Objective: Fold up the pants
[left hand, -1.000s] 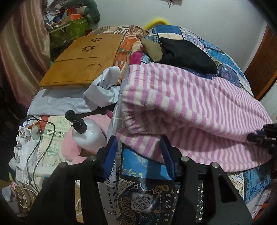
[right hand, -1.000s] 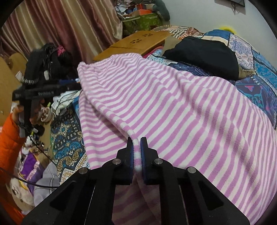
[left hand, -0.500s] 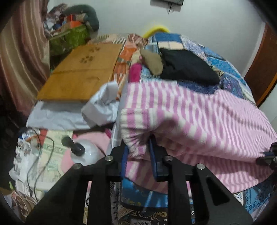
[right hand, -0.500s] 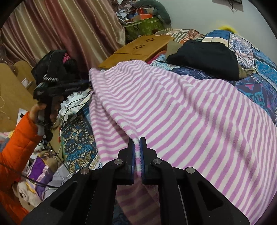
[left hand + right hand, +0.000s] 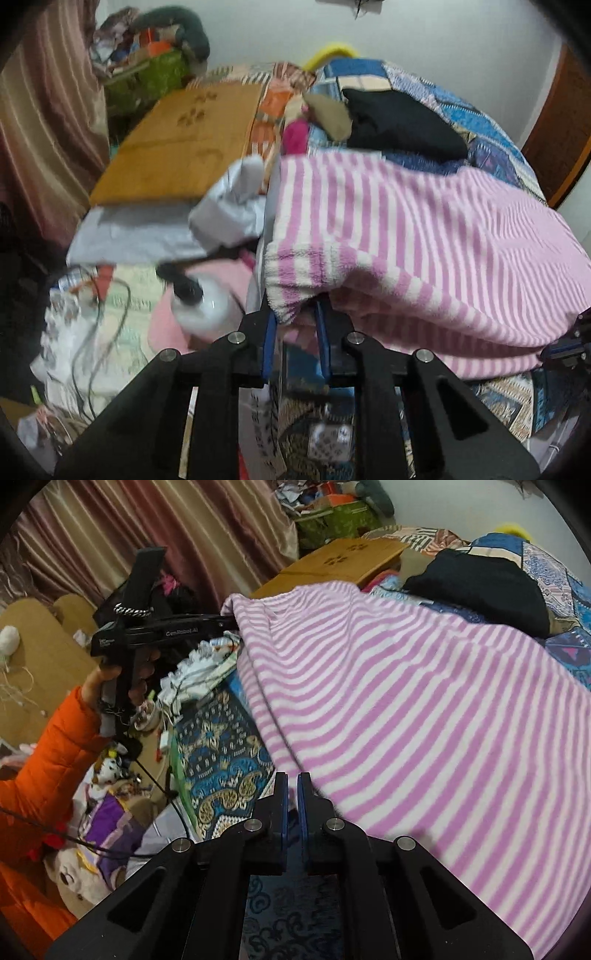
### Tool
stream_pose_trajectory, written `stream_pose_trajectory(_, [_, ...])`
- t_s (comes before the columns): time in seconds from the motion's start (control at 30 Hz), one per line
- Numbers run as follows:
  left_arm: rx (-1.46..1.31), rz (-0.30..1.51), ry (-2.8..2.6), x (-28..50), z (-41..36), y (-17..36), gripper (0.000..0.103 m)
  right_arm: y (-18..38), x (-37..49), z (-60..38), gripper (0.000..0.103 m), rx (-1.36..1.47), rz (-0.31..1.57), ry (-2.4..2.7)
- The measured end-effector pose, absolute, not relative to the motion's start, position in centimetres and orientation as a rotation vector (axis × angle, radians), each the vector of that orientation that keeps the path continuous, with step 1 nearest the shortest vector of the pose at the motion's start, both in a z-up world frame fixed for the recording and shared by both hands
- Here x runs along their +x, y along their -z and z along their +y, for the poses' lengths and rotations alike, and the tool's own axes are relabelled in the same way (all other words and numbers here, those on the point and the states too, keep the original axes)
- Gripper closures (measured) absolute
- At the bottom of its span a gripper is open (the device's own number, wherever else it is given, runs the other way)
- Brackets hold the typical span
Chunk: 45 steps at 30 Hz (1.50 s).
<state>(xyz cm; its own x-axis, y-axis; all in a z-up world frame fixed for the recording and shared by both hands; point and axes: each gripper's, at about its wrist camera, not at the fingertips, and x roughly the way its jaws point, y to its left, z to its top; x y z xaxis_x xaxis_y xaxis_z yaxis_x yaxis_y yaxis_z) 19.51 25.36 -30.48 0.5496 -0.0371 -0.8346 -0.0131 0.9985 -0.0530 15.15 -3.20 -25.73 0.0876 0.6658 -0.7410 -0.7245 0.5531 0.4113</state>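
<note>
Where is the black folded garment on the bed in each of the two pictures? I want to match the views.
Left wrist view: the black garment lies upper centre-right, behind the striped pants.
Right wrist view: the black garment lies upper right, also behind the pants.
Shared landmark: the wooden board with flower cut-outs, left of the garment in both views.

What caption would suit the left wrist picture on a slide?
Left gripper pinching the corner of pink striped pants on a quilted bed.
</note>
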Motion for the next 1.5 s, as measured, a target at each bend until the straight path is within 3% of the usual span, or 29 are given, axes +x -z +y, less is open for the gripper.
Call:
stream_pose_trajectory(0.3, [-0.131,0.944,-0.086,16.6,27.7,27.5,0.084,21.4,16.5,-8.9,0.096,-0.040,0.936,-0.871])
stream_pose_trajectory(0.5, [-0.132,0.874,0.030,18.3,23.5,24.6,0.083,20.3,18.6,-14.3,0.091,-0.042,0.912,-0.679])
stream_pose_trajectory(0.7, [-0.094,0.936,0.101,20.9,19.1,27.2,0.079,22.4,18.6,-16.8,0.091,-0.034,0.985,-0.593])
stream_pose_trajectory(0.93, [-0.160,1.070,0.049,19.4,20.8,33.4,0.079,24.0,16.1,-18.2,0.090,0.026,1.027,-0.626])
stream_pose_trajectory(1.23, [-0.117,1.076,0.015,18.0,19.8,30.7,0.079,23.3,14.4,-21.0,0.090,0.041,1.040,-0.638])
stream_pose_trajectory(1.3, [-0.125,1.043,0.010,18.3,19.9,29.2,0.079,22.8,14.7,-21.9,0.086,0.036,1.031,-0.623])
stream_pose_trajectory(1.4, [-0.142,0.979,-0.019,19.4,20.1,26.7,0.062,21.7,16.2,-22.7,0.073,0.012,0.995,-0.616])
stream_pose_trajectory(1.5, [-0.156,0.928,-0.070,21.2,20.9,25.0,0.057,20.1,18.5,-22.1,0.070,-0.035,0.946,-0.634])
